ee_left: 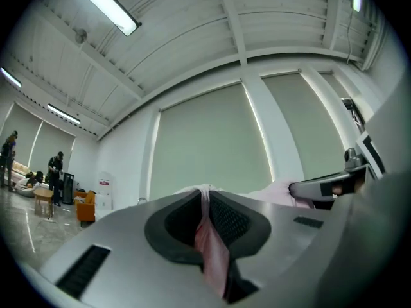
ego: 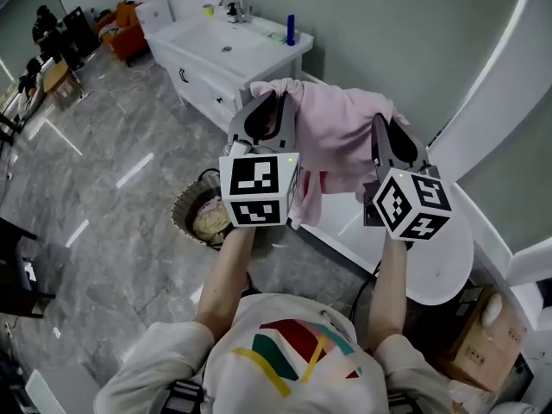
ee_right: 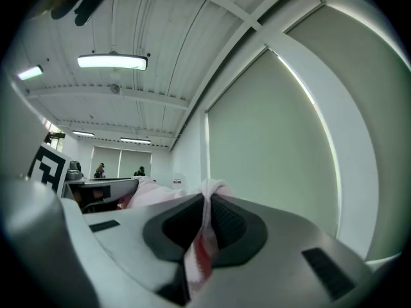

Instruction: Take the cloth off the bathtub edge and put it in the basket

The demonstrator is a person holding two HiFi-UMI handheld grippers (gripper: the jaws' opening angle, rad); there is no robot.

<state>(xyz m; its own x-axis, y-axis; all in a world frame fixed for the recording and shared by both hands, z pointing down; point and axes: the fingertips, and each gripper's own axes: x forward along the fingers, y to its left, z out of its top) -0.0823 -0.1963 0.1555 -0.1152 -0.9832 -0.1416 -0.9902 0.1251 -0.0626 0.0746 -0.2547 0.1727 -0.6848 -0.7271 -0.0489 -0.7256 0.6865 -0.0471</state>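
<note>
Looking from the head view, I check the basket [ego: 188,222] first: it stands on the grey floor and holds a pale crumpled bundle [ego: 211,220] that I cannot identify. The pink cloth [ego: 336,132] is not in it. It hangs in the air to the right of the basket, spread between my two tools. My left gripper [ego: 269,103], the nearer one to the basket, has its jaws almost together and pinches one edge of the cloth. My right gripper [ego: 385,128], farther right of the basket, is nearly closed too, clamped on the opposite edge. A fold of cloth droops between them toward the white bathtub [ego: 435,270], which lies to the basket's right; I cannot tell whether the fold touches its rim. The left gripper's marker cube [ego: 256,188] and my forearm cover the basket's right rim from this view. Beyond the basket stands a white vanity [ego: 207,67] with a faucet [ego: 231,5] and a blue bottle [ego: 291,29]. A cardboard box [ego: 479,345] sits well right of the basket, past the bathtub.
</note>
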